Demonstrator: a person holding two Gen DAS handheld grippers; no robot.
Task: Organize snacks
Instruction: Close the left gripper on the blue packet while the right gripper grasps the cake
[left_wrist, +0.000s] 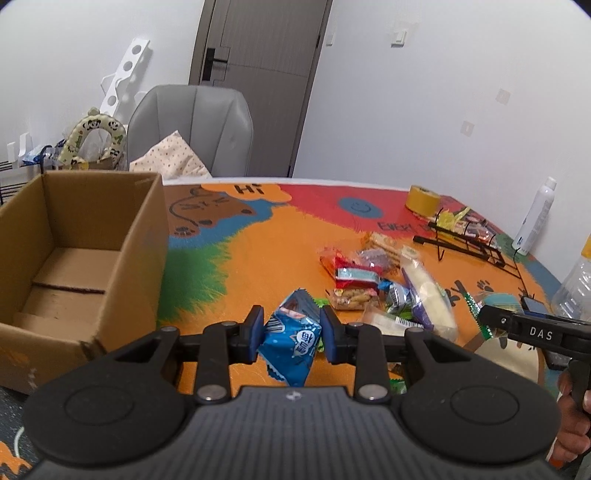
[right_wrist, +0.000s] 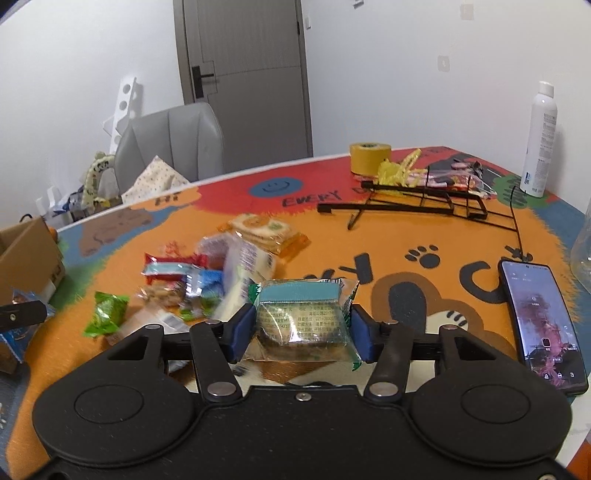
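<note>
Left hand-held gripper (left_wrist: 291, 334): clamped on blue snack packet (left_wrist: 293, 338), lifted above bench (left_wrist: 258, 258). Off to its left, open cardboard box (left_wrist: 81, 258) at bench's near-left edge, inside bare, nearest wall close beside the packet. Between box and loose snack pile (left_wrist: 376, 288), a free strip of patterned mat. Right hand-held gripper (right_wrist: 303, 325): pads pressed on clear-wrapped cake with green-edged wrapper (right_wrist: 304, 321), off the surface. Further right, open mat, then phone (right_wrist: 541, 325) lying flat near right edge. Behind, black wire rack (right_wrist: 417, 201), yellow tape roll (right_wrist: 369, 157), white spray bottle (right_wrist: 537, 140) by far rim.
</note>
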